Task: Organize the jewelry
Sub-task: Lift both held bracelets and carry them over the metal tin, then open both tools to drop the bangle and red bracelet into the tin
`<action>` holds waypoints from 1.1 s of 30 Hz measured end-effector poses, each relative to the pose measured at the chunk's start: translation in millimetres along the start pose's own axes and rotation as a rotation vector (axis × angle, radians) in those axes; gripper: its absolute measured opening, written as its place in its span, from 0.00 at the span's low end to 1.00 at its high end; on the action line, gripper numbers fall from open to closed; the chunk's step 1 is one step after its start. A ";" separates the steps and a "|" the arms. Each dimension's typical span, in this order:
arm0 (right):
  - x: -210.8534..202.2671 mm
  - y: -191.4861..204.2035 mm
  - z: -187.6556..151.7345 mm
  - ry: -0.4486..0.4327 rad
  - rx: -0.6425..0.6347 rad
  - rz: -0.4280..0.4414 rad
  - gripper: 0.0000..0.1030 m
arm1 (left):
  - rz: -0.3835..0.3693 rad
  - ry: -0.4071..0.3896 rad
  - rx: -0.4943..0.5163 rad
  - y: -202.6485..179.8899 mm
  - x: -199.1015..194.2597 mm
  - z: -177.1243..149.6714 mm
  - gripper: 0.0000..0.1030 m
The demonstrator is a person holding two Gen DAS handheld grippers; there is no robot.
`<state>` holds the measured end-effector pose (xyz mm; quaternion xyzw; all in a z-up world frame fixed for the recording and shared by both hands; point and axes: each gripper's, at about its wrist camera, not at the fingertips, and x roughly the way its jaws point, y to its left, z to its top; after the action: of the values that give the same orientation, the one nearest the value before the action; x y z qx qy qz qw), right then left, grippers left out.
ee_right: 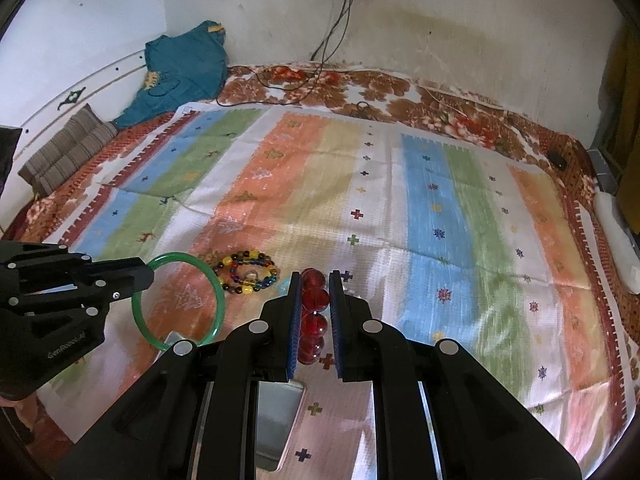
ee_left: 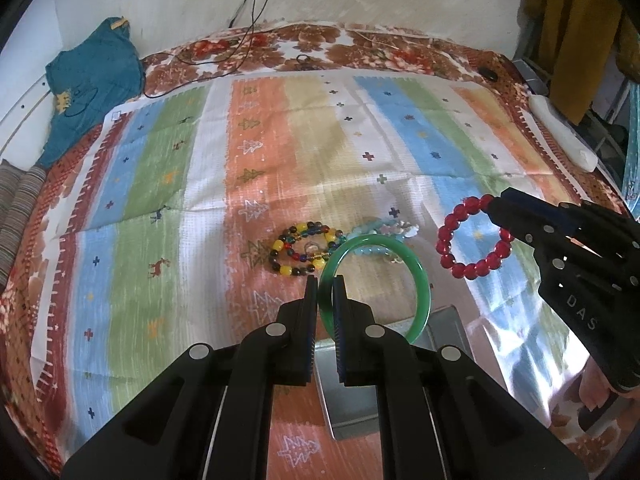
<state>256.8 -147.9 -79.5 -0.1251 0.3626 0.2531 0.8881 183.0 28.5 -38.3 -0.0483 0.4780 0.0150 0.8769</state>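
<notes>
Two hand-held grippers pinch green bangle (ee_left: pixel 416 276), red bracelet (ee_left: pixel 472 236).

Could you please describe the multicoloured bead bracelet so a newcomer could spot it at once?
On the striped cloth, find the orange stripe. The bead bracelet lies there, beside a pale blue one. Only it mixes yellow, blue, red and dark beads.

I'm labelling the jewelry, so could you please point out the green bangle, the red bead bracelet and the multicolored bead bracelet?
green bangle (ee_left: pixel 420 276): left wrist view, right side of the ring.
red bead bracelet (ee_left: pixel 445 236): left wrist view, beads on its left arc.
multicolored bead bracelet (ee_left: pixel 277 245): left wrist view, yellow bead at its left edge.
</notes>
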 end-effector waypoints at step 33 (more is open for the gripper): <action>-40.7 12.7 -45.7 0.003 0.000 0.028 0.27 | -0.002 0.022 0.025 -12.5 -24.3 -51.2 0.17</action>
<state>198.7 -170.3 -83.5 -0.1204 0.3658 0.2652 0.8839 127.9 11.5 -44.6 -0.0380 0.4878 0.0074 0.8721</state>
